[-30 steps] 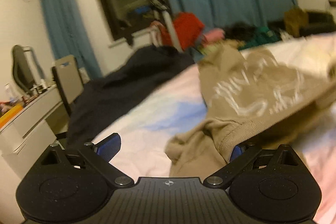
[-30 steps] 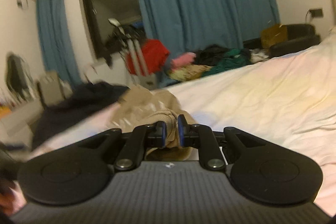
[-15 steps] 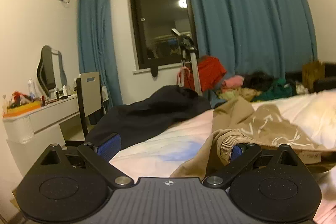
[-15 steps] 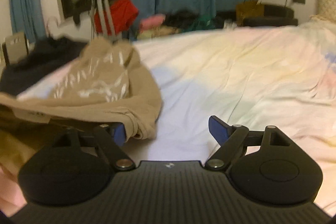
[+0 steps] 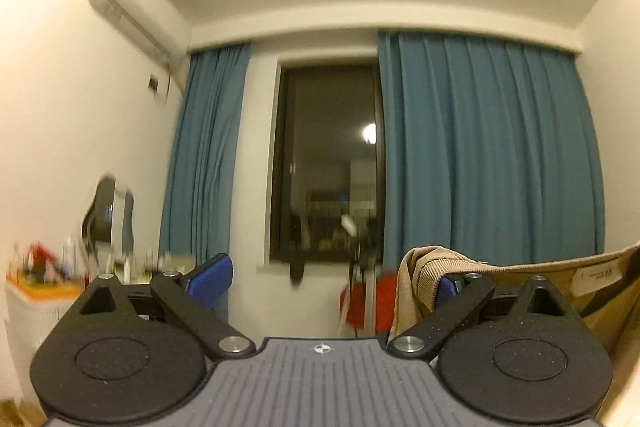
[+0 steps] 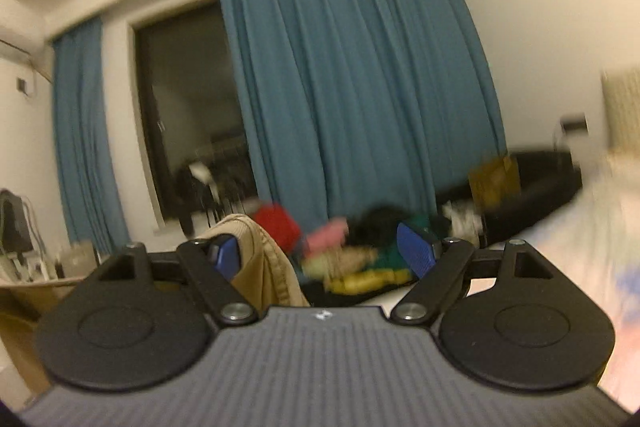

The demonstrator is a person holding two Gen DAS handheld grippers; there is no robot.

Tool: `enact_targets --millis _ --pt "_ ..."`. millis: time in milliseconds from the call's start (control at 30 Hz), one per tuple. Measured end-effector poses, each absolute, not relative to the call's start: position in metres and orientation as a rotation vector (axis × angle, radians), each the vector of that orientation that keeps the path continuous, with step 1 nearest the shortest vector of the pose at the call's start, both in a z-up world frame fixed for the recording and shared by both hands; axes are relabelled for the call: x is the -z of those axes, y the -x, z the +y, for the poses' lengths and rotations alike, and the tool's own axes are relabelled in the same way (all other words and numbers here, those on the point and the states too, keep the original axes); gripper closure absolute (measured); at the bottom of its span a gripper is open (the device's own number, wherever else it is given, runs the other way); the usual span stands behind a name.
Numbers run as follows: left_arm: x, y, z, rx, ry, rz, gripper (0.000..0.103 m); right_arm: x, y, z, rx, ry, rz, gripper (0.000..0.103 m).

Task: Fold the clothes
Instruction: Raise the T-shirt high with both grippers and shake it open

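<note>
A tan garment with a ribbed hem hangs in the air between my two grippers. In the left wrist view its hem (image 5: 428, 267) is draped over the right finger of my open left gripper (image 5: 328, 277), and the cloth stretches off to the right. In the right wrist view the hem (image 6: 256, 251) is hooked over the left finger of my open right gripper (image 6: 320, 253). Both sets of jaws stand wide apart; the cloth rests on one finger each, not pinched.
Blue curtains (image 5: 488, 155) and a dark window (image 5: 328, 163) face me. A desk with clutter (image 5: 40, 287) stands at left. A pile of coloured clothes (image 6: 352, 259) lies by the curtain, and the pale bed sheet (image 6: 580, 247) is at right.
Both grippers have risen and tilted upward, lifting the tan garment off the bed. The right gripper, shut on the hem a second ago, now stands open with the hem hooked on one finger.
</note>
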State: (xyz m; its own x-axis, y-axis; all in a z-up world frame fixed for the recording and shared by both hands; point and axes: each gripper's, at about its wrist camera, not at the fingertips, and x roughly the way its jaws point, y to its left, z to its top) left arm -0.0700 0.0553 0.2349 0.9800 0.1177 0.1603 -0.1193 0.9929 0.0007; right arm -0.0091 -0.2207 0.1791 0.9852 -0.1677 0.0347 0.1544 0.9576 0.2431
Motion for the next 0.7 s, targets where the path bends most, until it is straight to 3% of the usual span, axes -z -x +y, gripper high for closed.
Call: enact_targets --millis 200,400,567,700 --pt "-0.36 0.109 0.06 -0.109 0.037 -0.22 0.004 -0.294 0.058 -0.225 0.096 -0.192 -0.161 0.022" --pt "-0.453 0.169 0.066 -0.058 0.019 -0.253 0.002 -0.366 0.128 -0.226 0.064 -0.132 -0.236 0.021" --pt "-0.481 0.196 0.068 -0.048 0.003 -0.258 0.0 -0.39 0.155 -0.224 0.042 -0.087 -0.24 0.021" --pt "-0.463 0.175 0.067 -0.029 0.011 -0.194 0.0 -0.379 0.146 -0.227 0.044 -0.079 -0.181 0.021"
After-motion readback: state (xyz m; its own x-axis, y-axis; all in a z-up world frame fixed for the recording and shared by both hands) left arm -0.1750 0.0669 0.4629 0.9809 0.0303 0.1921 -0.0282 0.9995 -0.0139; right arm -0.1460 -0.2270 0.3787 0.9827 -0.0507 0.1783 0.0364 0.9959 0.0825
